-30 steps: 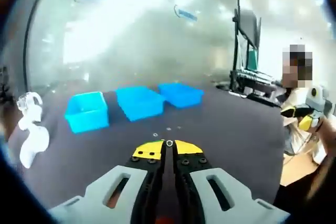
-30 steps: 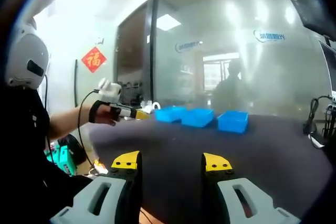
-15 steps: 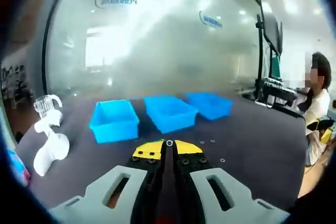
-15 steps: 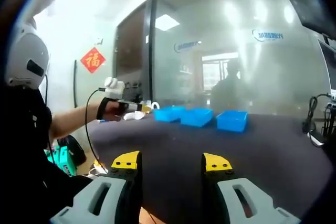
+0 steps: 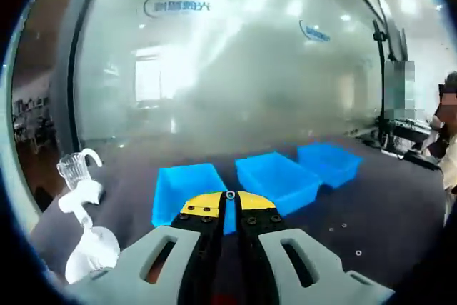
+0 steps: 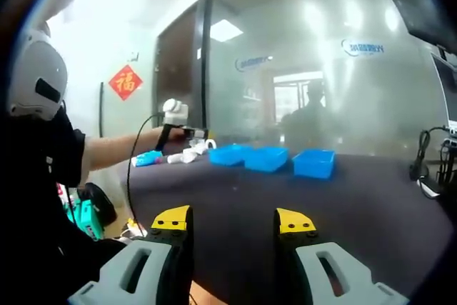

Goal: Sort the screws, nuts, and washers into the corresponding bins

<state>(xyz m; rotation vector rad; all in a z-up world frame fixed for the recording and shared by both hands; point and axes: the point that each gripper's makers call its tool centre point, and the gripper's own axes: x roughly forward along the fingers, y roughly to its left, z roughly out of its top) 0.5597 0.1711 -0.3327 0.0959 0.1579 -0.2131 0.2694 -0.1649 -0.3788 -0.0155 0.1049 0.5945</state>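
Left gripper (image 5: 230, 198) clenched on a washer (image 5: 230, 195) above the near bin (image 5: 187, 182); release early and it misses

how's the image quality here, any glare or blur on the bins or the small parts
Left gripper view: bright glare washes over the glass wall; the three blue bins stay fairly sharp, and the loose parts are only tiny specks. Right gripper view: the bins are small and soft, and fisheye distortion bends the wall frame.
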